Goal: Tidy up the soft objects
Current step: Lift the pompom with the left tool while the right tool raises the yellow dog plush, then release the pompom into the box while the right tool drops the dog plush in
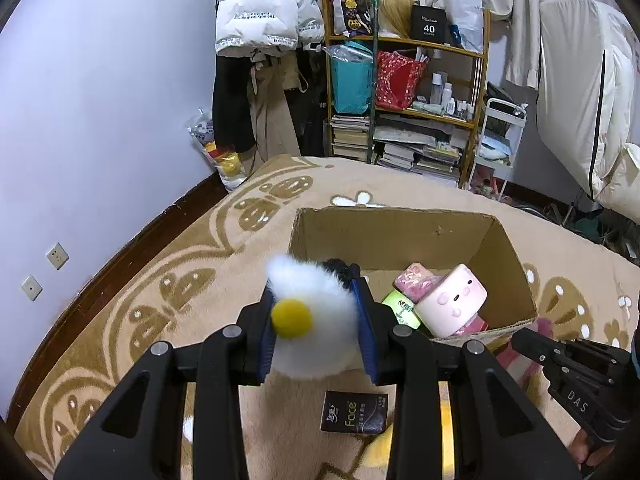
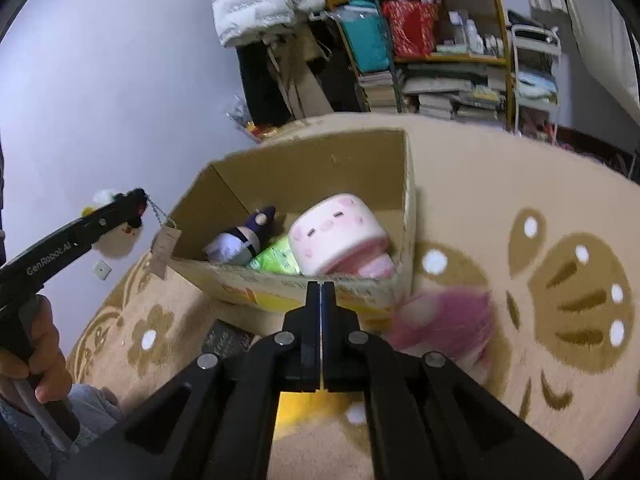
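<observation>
My left gripper is shut on a white fluffy plush with a yellow ball nose, held above the rug just left of the near wall of the open cardboard box. In the right wrist view the left gripper shows at the left with a paper tag dangling from it. The box holds a pink marshmallow plush, a green pack and a purple doll. My right gripper is shut and empty, close to the box's near wall. A pink furry plush lies on the rug beside the box.
A black "Face" tissue pack lies on the beige patterned rug below my left gripper. Something yellow lies under my right gripper. A cluttered bookshelf and hanging clothes stand at the far wall.
</observation>
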`<state>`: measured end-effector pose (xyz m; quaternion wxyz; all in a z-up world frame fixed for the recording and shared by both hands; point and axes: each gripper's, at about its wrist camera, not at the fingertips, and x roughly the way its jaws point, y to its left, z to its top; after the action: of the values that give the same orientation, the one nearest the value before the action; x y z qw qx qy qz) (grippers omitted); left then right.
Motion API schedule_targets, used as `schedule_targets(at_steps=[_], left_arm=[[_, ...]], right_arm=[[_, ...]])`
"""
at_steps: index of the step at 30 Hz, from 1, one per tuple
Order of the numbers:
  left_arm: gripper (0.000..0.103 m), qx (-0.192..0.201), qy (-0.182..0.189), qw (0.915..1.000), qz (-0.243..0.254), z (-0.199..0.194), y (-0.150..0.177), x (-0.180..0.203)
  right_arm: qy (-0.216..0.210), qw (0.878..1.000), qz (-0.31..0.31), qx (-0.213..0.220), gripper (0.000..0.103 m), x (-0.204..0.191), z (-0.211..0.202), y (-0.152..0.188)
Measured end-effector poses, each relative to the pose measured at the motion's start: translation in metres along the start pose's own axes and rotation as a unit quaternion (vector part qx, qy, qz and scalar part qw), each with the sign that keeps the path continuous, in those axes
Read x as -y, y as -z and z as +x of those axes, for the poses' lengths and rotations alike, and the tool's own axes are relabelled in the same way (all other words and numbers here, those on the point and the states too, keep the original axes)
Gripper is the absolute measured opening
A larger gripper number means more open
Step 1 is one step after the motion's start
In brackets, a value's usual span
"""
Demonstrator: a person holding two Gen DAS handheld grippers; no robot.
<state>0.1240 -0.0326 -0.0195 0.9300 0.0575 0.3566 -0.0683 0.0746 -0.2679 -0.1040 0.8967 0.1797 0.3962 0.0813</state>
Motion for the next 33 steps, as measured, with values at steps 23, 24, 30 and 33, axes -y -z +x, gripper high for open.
schedule_targets(at_steps=[23, 24, 30, 33], left_arm=[[0.033, -0.069, -0.017, 0.9974, -0.016, -0.007, 0.024, -0.017], [0.033, -0.071, -0.016, 0.9972, -0.018, -0.007, 0.025, -0.019], [0.033, -0.067, -0.014, 0.9974, -0.021, -0.009, 0.024, -0.021], [0.033, -0.069, -0.01, 0.9974, -0.021, -0.009, 0.023, -0.02]], right_arm=[[-0.033, 0.99, -0.037, -0.133, 0.061, -0.039, 0.025, 0.064], [-0.031, 0.989, -0.038, -0.141, 0.061, -0.04, 0.03, 0.066], [-0.03, 0.981, -0.033, -0.187, 0.072, -0.038, 0.053, 0.079], [-0.033, 0.979, -0.03, -0.201, 0.062, -0.037, 0.059, 0.084]])
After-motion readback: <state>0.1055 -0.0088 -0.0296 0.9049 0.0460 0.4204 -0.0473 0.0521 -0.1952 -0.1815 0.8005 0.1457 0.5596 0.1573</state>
